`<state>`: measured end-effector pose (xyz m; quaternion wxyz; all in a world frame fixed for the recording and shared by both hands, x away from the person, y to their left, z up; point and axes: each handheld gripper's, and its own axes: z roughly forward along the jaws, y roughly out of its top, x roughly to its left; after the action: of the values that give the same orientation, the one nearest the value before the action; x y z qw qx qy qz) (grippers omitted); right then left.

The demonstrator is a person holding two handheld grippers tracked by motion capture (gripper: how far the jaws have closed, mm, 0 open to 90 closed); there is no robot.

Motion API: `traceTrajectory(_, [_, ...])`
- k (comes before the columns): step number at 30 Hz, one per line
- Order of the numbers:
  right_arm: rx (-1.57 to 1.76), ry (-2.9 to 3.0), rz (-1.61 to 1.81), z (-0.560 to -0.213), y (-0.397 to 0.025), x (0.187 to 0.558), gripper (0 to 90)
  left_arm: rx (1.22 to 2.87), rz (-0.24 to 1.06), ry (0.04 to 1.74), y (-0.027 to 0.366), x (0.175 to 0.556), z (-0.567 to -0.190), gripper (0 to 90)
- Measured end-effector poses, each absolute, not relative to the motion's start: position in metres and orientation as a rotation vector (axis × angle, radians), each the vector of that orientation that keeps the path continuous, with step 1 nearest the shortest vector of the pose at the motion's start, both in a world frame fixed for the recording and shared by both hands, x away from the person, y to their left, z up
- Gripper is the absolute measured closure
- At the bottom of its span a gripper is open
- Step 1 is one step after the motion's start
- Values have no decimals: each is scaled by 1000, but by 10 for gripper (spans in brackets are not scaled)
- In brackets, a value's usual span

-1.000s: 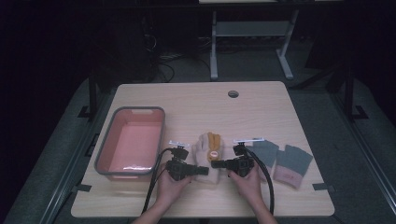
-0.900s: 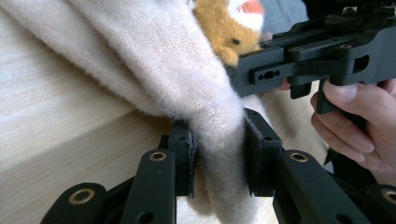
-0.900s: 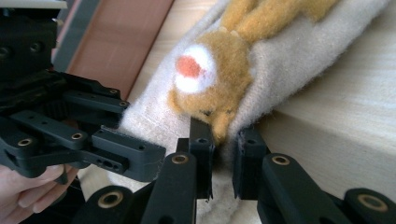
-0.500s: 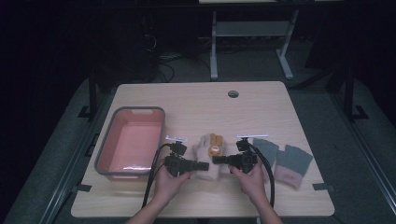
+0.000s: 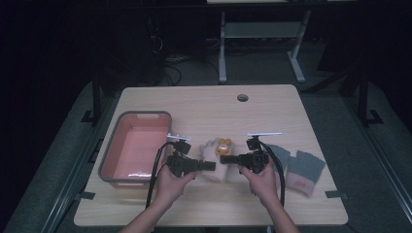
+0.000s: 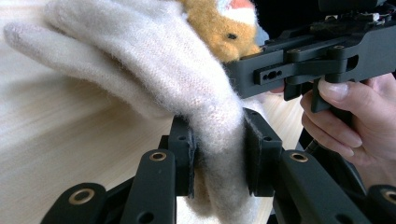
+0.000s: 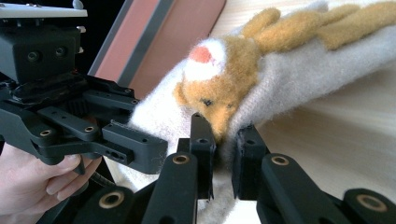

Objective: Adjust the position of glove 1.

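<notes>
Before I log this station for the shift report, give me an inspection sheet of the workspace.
Surface: pale wood table, a round cable hole near its far edge.
Job's things: cream glove with an orange plush animal on it, held up between both grippers; pink tub with a grey rim at the left.
Clutter: two grey gloves lying flat at the right.
Grippers: left gripper shut on the cream glove; right gripper shut on its edge below the plush animal.
Cables: a black cable loops from the left gripper, another from the right.
Surroundings: dark room, a white table frame behind, grey floor.
</notes>
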<state>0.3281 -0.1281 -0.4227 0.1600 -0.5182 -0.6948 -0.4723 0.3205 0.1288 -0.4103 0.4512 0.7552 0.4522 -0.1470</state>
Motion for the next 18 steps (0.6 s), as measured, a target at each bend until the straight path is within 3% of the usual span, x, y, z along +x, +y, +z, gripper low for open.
traceTrajectory(18, [-1428, -1998, -1377, -394, -115, 338, 811, 1852, -352, 1087, 147, 327, -384, 682])
